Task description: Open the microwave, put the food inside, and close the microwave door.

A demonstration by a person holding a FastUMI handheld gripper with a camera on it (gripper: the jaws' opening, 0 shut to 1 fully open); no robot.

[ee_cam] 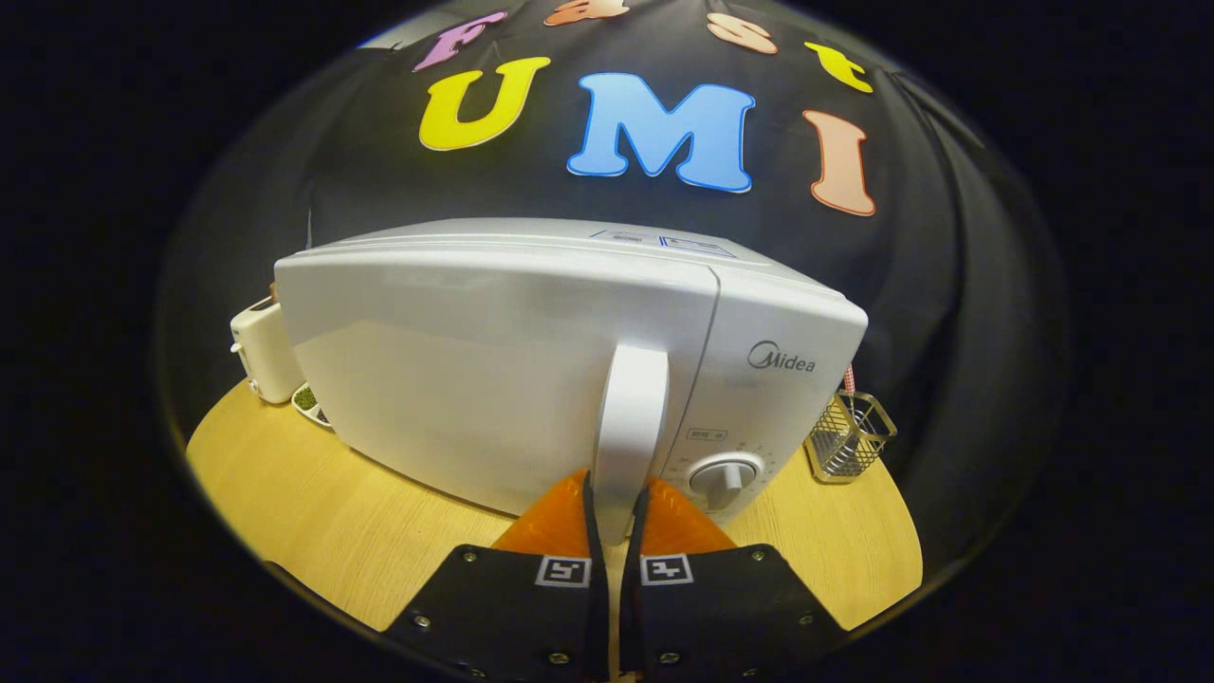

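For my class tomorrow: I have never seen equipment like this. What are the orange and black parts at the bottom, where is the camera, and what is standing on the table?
The camera rides on a hand-held gripper, a two-fingered tool that a person carries, and looks forward along its fingers. The orange fingers on black mounts are that tool. They are closed on the lower end of the white handle of a microwave, one finger on each side. The door looks shut, so opening seems about to start.

The microwave stands on a round wooden table. It has a dial to the right of the handle. Right of the microwave is a small wire basket. Left of it, partly hidden, are a white toaster and a dish holding something green. The curved look comes from the fisheye lens.
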